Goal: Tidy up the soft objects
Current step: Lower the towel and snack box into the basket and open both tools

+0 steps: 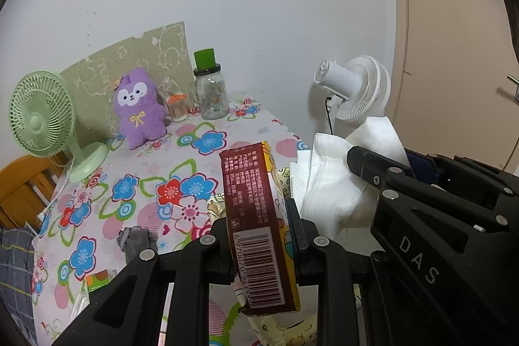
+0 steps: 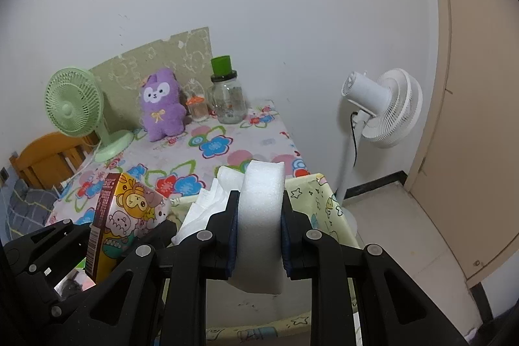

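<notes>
White wall behind, beige door off to the right, and a counter (image 1: pixel 152 158) covered in a loud flower-print cloth. Along the back of it: a purple plush (image 1: pixel 139 109) sitting upright, a green desk fan (image 1: pixel 42 115) to its left, a small orange-lidded jar (image 1: pixel 176 107) and a glass jar with a green cap (image 1: pixel 211 89) to its right. A white standing fan (image 2: pixel 379 109) is on the floor past the counter's edge.

Left tool (image 1: pixel 259 235) is clamped on a tissue pack (image 1: pixel 259 226), dark red side with the barcode facing the camera, cartoon print on the other face, held up off the cloth. Right tool (image 2: pixel 259 229) is squeezing a white foam block (image 2: pixel 259 216) between its blue pads (image 2: pixel 233 245), with crumpled white tissue (image 2: pixel 207 209) just beside it on the left. Under both sits a pale yellow cartoon-print bag (image 2: pixel 318 200) at the counter's near edge. A grey fuzzy thing (image 1: pixel 136 242) lies on the cloth near the left tool, can't tell what it is.
</notes>
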Motion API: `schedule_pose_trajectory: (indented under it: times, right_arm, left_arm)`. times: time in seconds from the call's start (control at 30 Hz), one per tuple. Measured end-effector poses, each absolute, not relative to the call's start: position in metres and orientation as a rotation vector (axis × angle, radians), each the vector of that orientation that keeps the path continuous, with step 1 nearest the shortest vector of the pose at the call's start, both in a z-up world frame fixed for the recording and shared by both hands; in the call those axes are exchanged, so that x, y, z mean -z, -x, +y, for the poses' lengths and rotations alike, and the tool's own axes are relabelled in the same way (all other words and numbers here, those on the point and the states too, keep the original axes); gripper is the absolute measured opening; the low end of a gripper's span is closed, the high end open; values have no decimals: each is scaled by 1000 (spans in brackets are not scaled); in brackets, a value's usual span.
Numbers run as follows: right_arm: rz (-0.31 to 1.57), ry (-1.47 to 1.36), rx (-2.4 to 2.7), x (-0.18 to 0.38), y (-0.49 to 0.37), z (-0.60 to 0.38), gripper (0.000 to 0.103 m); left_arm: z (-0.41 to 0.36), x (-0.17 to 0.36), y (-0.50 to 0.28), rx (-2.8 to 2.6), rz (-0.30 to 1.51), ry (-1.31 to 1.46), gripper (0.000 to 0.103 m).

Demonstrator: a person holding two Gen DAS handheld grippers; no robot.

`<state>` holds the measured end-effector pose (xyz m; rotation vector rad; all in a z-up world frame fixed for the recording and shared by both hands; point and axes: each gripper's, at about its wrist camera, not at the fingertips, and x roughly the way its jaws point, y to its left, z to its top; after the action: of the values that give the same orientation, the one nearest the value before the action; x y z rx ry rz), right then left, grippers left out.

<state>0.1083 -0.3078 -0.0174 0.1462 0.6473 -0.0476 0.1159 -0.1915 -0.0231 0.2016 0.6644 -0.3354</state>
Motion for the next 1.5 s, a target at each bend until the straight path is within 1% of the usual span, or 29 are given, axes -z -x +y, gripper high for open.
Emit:
schedule_pose_trajectory:
  times: [0.1,0.27,0.3,0.37,0.4,0.43,0.47,0.5,0.53,0.57,0.63,0.7,0.8,0.9,1.0,1.5]
  right_arm:
    - [662,-151,48,23,-114,-310,24]
    - [689,-163,49,33,-124,-312,25]
    - [695,-166,50,34,-127,-313,25]
    - [708,-168,51,38,-132,-315,30]
    - [713,-164,54,40,-134,-315,31]
    - [717,-162,56,41,-135,-316,37]
    - [722,-163,58,43,-136,-316,45]
    - [726,-167,57,44,-137,-317,50]
    - [727,-176,55,45,-138,-318,59]
    - [724,-183,57,45,-137,-319,66]
    - [713,-193,69,46,-136,-322,72]
    - [714,-194,72,46,-136,-322,75]
    - [724,-185,73,47,-135,-321,80]
    - [730,-174,83,48,-132,-318,89]
    - [722,-178,91,45,-128,-317,90]
    - [687,-172,96,26,-109,-292,90]
  left_arm:
    - [-193,28,-121,326,680,-208,24]
    - [-195,34,-126,319,687,-220,30]
    - [-195,34,-127,318,689,-219,34]
    - [-196,37,-131,314,697,-216,40]
    - [-196,38,-132,314,703,-213,46]
    - [-197,40,-134,314,710,-209,57]
    - [-197,41,-135,314,715,-208,62]
    - [-197,42,-135,314,716,-209,69]
    - [-197,42,-135,312,713,-210,71]
    - [-198,42,-135,310,712,-213,73]
    - [-198,43,-135,305,713,-218,79]
    - [-198,43,-136,302,715,-219,82]
    - [-196,43,-134,302,712,-213,89]
    - [-193,41,-130,327,702,-199,96]
    - [-190,38,-126,323,690,-200,98]
    - [-156,24,-109,314,659,-165,100]
